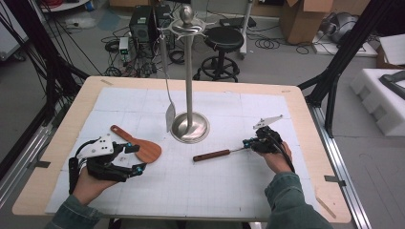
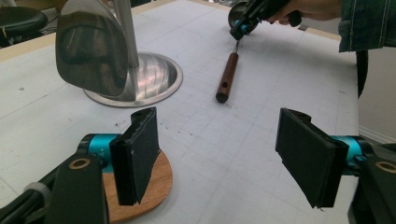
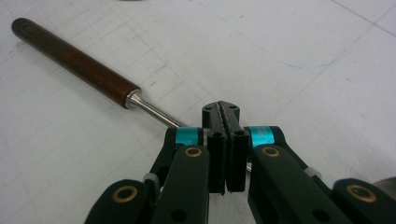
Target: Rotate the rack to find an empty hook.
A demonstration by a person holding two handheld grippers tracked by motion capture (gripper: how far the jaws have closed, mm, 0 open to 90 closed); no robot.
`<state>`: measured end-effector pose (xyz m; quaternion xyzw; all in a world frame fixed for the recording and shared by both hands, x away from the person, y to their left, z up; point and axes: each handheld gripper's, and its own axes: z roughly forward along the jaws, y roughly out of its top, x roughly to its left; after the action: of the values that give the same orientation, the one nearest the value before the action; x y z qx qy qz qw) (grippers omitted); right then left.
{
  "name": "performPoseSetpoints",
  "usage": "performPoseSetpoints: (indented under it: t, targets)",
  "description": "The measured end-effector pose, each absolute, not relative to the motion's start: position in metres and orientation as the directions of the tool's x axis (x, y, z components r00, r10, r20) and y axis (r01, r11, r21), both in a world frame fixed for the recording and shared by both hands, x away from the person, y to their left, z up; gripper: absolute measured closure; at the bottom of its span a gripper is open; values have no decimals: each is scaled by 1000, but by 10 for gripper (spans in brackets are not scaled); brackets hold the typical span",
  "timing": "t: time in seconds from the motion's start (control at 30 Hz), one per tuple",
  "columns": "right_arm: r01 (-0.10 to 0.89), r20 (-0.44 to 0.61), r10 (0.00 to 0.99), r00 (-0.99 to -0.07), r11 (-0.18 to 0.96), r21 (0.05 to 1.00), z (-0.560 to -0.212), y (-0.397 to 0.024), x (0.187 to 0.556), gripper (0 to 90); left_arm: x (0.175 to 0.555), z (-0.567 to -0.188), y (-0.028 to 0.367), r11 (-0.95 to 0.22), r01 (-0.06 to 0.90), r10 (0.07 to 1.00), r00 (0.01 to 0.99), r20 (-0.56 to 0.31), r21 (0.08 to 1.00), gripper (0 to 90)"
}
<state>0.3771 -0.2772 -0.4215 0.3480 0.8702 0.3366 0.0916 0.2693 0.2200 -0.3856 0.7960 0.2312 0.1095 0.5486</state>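
Note:
A utensil with a dark wooden handle [image 1: 212,155] [image 2: 228,74] [image 3: 74,60] and a thin metal shaft lies on the white mat right of centre. My right gripper [image 1: 246,143] [image 3: 224,109] is shut at the shaft's far end. The shaft runs in under its jaws, so I cannot tell whether they touch it. At the left, a wooden spatula [image 1: 143,149] [image 2: 149,186] lies flat on the mat. My left gripper [image 1: 136,159] [image 2: 219,135] stands open just beside the spatula's blade, with nothing between its pads.
A steel utensil stand [image 1: 190,128] [image 2: 154,77] rises at the middle of the mat, with a metal spatula [image 1: 170,117] [image 2: 91,51] hanging from its top ring. The wooden table edge [image 1: 305,124] frames the mat. A stool [image 1: 223,40] and boxes stand beyond.

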Motion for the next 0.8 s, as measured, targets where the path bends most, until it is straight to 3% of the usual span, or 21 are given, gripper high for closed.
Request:
performPoseSetpoints:
  t: [0.8]
  targets:
    - [564,42,696,-717,543,622,-426,-278,378,900,268,-386,220,-294,244,486,871,-75,924,305]
